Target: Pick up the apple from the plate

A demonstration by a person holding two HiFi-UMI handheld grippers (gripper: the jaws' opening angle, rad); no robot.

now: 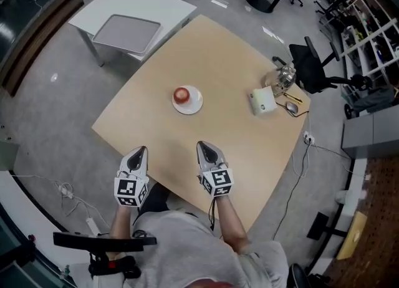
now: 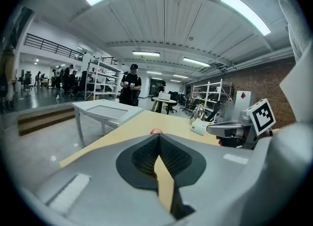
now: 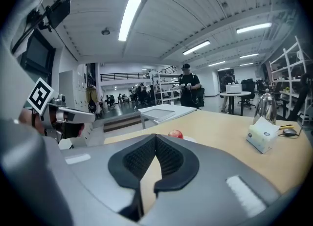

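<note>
A red apple (image 1: 181, 95) is seen resting on a small white plate (image 1: 195, 106) near the middle of a light wooden worktop (image 1: 218, 50). The left tool (image 1: 142, 149) and the right tool (image 1: 201, 145) are held side by side over the near edge of the worktop, both pointed toward the plate and well apart from it. In the left gripper view the jaw tips of the left tool are pressed together with nothing caught between them, and only the top of the apple shows above them. In the right gripper view the right tool is likewise closed and empty, with the apple on its plate visible just beyond the tips, slightly to the right. A white box (image 1: 262, 101) is placed on the worktop to the right of the plate, near the far right edge, with a shiny domed object (image 1: 282, 77) just behind it. Beyond the worktop a white side table (image 1: 159, 7) carries a grey tray (image 1: 126, 33).
</note>
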